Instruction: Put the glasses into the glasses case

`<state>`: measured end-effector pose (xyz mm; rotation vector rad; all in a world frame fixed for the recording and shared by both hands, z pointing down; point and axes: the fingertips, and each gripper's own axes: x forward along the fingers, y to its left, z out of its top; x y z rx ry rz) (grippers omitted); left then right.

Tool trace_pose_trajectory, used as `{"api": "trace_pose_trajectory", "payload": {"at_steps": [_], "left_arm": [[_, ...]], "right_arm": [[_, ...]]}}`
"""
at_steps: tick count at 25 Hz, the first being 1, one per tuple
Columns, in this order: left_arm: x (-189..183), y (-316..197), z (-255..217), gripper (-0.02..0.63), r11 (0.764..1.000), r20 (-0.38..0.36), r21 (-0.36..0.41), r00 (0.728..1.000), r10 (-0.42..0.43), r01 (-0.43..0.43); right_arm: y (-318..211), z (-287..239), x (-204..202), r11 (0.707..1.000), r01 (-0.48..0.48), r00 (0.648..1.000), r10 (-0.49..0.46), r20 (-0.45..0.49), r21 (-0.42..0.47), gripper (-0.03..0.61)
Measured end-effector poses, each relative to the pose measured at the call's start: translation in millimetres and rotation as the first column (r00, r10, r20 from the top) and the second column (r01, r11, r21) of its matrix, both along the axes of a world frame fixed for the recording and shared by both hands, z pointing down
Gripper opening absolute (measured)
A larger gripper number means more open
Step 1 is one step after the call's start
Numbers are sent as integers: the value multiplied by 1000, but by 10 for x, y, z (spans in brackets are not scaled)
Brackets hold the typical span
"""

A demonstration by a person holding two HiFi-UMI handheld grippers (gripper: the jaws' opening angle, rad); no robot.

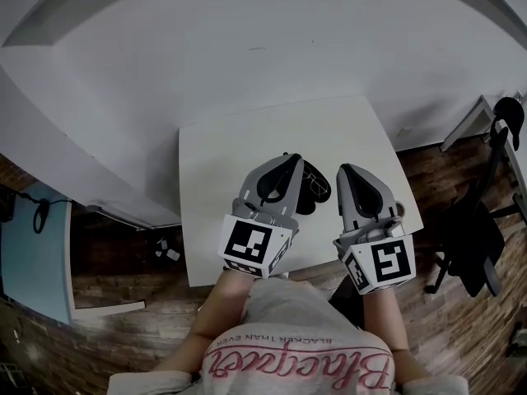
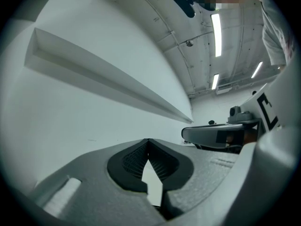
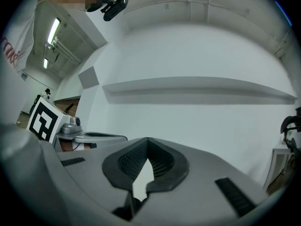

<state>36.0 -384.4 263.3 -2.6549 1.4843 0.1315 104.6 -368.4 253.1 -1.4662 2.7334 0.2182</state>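
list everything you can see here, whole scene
table: 1, white, centre, against the white wall
glasses: 1, thin dark frame, on the table between the two grippers
dark object: 1, black, on the table beside the glasses, partly hidden by the left gripper; possibly the case
office chair: 1, black, on the wood floor at right
panel: 1, blue, far left
small item: 1, light, on the floor left of the table; too small to identify
left gripper: 1, grey, above the table, shut, empty
right gripper: 1, grey, above the table, shut, empty
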Motion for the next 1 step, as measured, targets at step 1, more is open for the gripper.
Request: {"api": "trace_pose_trajectory", "payload": {"at_steps": [1], "left_arm": [[-1, -2, -3, 3, 1000, 1, 3, 1000, 2, -2]], "right_arm": [[-4, 1, 1, 1000, -1, 1000, 1, 1, 1, 9]]}}
